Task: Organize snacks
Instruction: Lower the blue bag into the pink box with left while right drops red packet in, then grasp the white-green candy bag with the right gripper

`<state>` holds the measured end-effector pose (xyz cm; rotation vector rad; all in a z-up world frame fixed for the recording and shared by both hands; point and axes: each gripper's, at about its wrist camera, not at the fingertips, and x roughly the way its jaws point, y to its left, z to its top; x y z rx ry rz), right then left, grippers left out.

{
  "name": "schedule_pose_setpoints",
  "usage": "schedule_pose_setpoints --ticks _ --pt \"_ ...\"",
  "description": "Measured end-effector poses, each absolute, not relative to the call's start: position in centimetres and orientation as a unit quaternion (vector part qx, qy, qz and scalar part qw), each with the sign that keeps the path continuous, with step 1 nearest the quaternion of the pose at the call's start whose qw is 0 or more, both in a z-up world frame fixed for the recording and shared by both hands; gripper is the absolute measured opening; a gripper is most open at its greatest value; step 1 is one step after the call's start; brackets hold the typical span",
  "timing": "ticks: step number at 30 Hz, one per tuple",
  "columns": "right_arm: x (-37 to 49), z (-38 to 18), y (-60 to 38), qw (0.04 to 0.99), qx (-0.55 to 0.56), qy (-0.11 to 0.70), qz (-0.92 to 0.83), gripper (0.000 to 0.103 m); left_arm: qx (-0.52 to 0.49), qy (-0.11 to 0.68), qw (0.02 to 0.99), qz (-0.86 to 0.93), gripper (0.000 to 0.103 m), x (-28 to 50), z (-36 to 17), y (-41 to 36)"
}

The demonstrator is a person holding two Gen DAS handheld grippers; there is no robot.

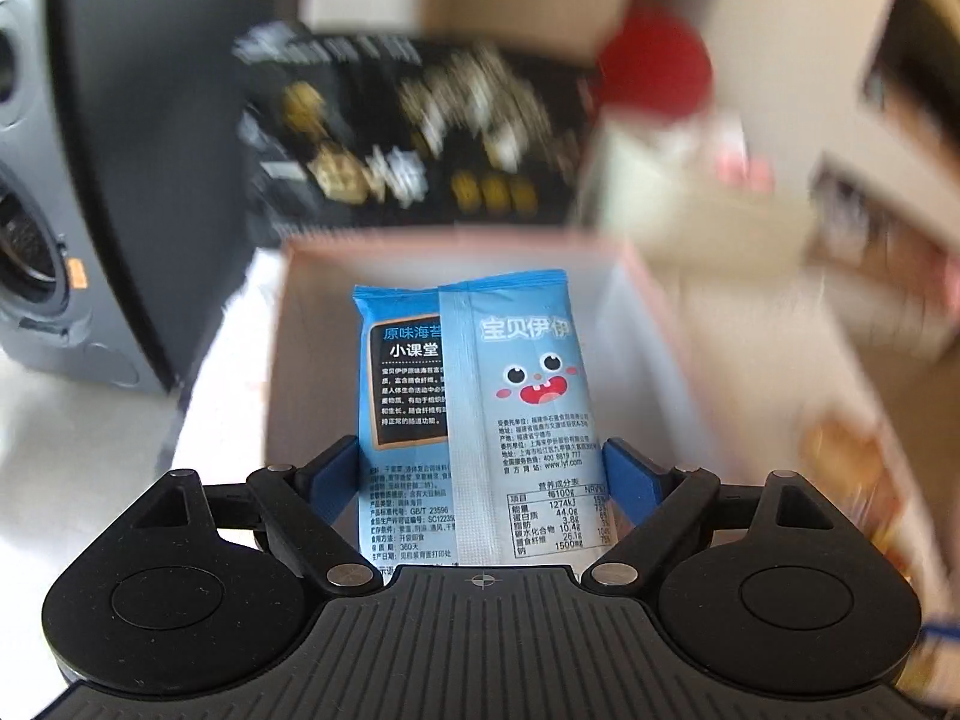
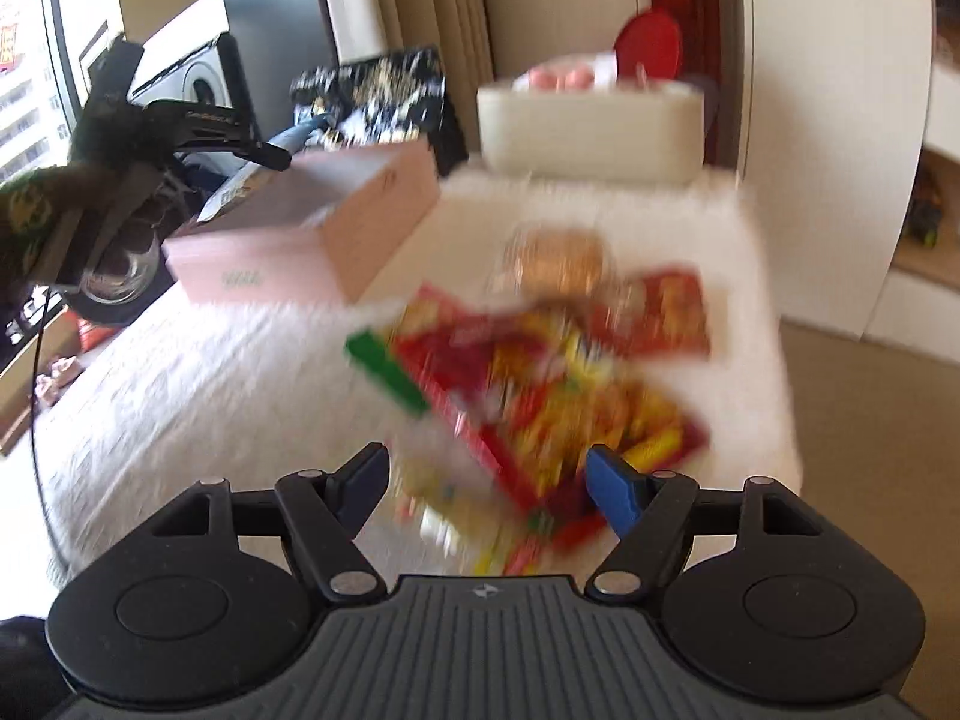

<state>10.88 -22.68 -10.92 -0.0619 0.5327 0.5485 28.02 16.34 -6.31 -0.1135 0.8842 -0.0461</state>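
The left hand-held gripper [image 1: 480,474] clamps a blue seaweed snack packet [image 1: 474,414] between its blue pads, the glossy foil sleeve standing lengthwise away from the camera with its far end already over the open pink box [image 1: 288,324], a matte cardboard carton with pale inner walls. From the right wrist view that box [image 2: 336,228] sits on the left of the white, nubbly cloth-covered surface [image 2: 180,396], beyond it a black gift box with gold print [image 2: 384,96]. To the right stands a cream bin [image 2: 591,132]. Nearer, directly ahead of the right hand-held gripper [image 2: 486,474], whose jaws stand about half apart with nothing pressed between the pads, lies a blurred heap of red-and-yellow crinkly snack bags [image 2: 552,396], its long axis running diagonally from upper left to lower right. The right hand is plainly the nearer one to this heap, so the next pickup likely falls to it.
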Motion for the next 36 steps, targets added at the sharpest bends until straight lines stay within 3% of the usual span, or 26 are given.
schedule_pose_setpoints --ticks 4,9,12,19,27,32,34,36 --pt "10.4 -11.6 -22.1 0.931 -0.042 0.253 0.260 0.073 -0.081 0.457 0.885 -0.041 0.090 27.7 -6.6 16.1" --pt "10.2 -11.5 -20.7 0.926 -0.052 0.245 0.281 0.073 -0.145 0.326 0.934 0.004 0.085 25.3 -4.1 18.0" --pt "10.0 -11.7 -20.3 0.925 -0.062 0.249 0.279 0.073 -0.095 0.331 0.939 -0.009 0.085 25.5 -4.2 17.2" --pt "9.5 -11.6 -18.4 0.906 -0.025 0.265 0.330 0.074 -0.136 0.232 0.963 -0.017 0.085 22.7 -3.1 16.8" --pt "8.8 -11.1 -12.4 0.855 -0.029 0.264 0.446 0.073 -0.104 0.291 0.947 -0.093 0.085 15.1 -5.7 12.3" --pt "9.0 -10.0 -13.5 0.888 -0.068 0.228 0.393 0.073 -0.153 0.353 0.916 -0.116 0.085 10.9 -8.2 11.6" --pt "11.0 -10.1 -14.6 0.893 -0.043 0.255 0.369 0.073 -0.179 0.382 0.897 -0.134 0.081 10.0 -9.1 11.4" --pt "13.5 -10.5 -15.2 0.894 -0.008 0.301 0.333 0.074 -0.195 0.401 0.883 -0.147 0.069 9.4 -10.0 11.1"
